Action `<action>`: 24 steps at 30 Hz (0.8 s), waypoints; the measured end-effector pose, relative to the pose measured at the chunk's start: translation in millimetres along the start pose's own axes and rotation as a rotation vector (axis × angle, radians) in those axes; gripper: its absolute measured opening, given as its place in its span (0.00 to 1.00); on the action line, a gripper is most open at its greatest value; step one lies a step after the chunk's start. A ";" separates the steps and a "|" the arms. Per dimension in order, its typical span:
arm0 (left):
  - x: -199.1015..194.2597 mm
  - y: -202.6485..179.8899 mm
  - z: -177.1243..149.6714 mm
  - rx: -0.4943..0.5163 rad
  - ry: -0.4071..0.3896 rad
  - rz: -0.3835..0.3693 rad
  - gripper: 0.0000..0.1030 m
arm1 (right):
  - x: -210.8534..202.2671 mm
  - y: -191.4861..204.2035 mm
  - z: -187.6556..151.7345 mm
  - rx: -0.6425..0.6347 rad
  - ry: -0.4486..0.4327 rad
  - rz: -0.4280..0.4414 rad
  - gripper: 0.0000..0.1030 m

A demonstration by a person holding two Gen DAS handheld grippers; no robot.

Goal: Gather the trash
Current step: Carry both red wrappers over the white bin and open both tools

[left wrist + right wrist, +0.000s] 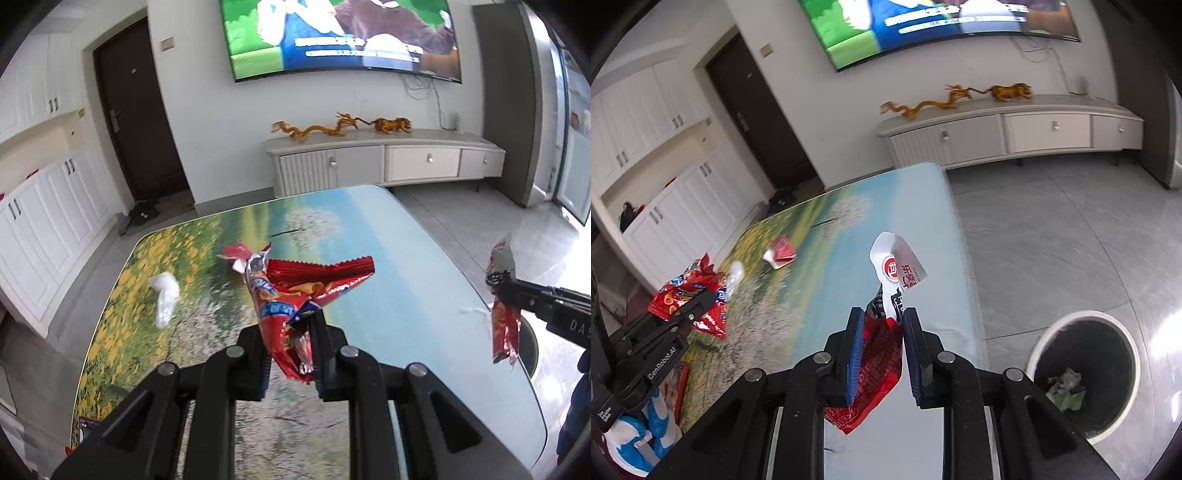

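Two grippers, two wrappers: left gripper (291, 332) pinches a red snack bag (291, 295), right gripper (884, 325) clamps a red-and-white wrapper (894, 280), only its camera catching the bin (1082, 373).

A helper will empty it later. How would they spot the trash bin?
Start at the table; the bin stands on the grey tiled floor off its near right corner. It is the only round, white-rimmed, dark-lined container around, with crumpled trash inside.
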State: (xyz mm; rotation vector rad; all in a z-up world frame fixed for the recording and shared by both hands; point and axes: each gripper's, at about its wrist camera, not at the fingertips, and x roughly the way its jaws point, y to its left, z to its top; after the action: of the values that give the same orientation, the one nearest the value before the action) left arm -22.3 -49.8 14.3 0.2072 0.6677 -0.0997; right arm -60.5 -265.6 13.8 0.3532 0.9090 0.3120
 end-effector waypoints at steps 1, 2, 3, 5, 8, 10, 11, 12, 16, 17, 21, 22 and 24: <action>0.6 -6.9 1.5 0.012 0.002 -0.006 0.16 | -3.0 -6.8 -0.9 0.007 -0.006 -0.012 0.20; 1.7 -14.2 3.1 0.026 0.005 -0.014 0.16 | -5.7 -14.7 -1.8 0.015 -0.012 -0.027 0.20; 2.8 -20.6 4.6 0.039 0.006 -0.021 0.16 | -8.9 -22.5 -3.2 0.024 -0.015 -0.039 0.20; 5.9 -38.1 9.0 0.069 0.013 -0.045 0.16 | -13.6 -42.6 -7.0 0.060 -0.022 -0.059 0.20; 12.4 -66.2 16.3 0.107 0.029 -0.094 0.16 | -21.2 -74.2 -12.0 0.114 -0.029 -0.096 0.20; 17.9 -89.0 21.5 0.137 0.043 -0.137 0.16 | -26.6 -96.2 -16.0 0.152 -0.033 -0.124 0.20; 21.0 -99.8 23.8 0.151 0.050 -0.158 0.16 | -28.6 -105.0 -18.0 0.165 -0.032 -0.141 0.20; 24.0 -110.4 25.9 0.164 0.058 -0.179 0.17 | -30.5 -116.2 -20.5 0.182 -0.031 -0.163 0.20; 43.1 -165.0 33.9 0.229 0.118 -0.302 0.18 | -34.2 -157.8 -31.4 0.250 -0.022 -0.228 0.20; 47.3 -176.5 34.7 0.245 0.130 -0.326 0.19 | -33.5 -166.7 -33.8 0.263 -0.016 -0.244 0.20; 69.0 -233.5 38.8 0.313 0.188 -0.420 0.19 | -21.8 -203.3 -45.8 0.311 0.040 -0.305 0.21; 75.7 -247.3 39.1 0.327 0.208 -0.443 0.19 | -20.5 -209.7 -49.3 0.319 0.052 -0.313 0.22; 86.6 -269.3 38.5 0.343 0.240 -0.469 0.19 | -12.8 -223.8 -55.6 0.342 0.079 -0.329 0.24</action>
State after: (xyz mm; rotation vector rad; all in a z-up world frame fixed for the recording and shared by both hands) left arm 26.1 -323.0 -52.8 0.3934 0.9283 -0.6504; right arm -87.5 -462.7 -103.5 0.5001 1.0822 -0.1362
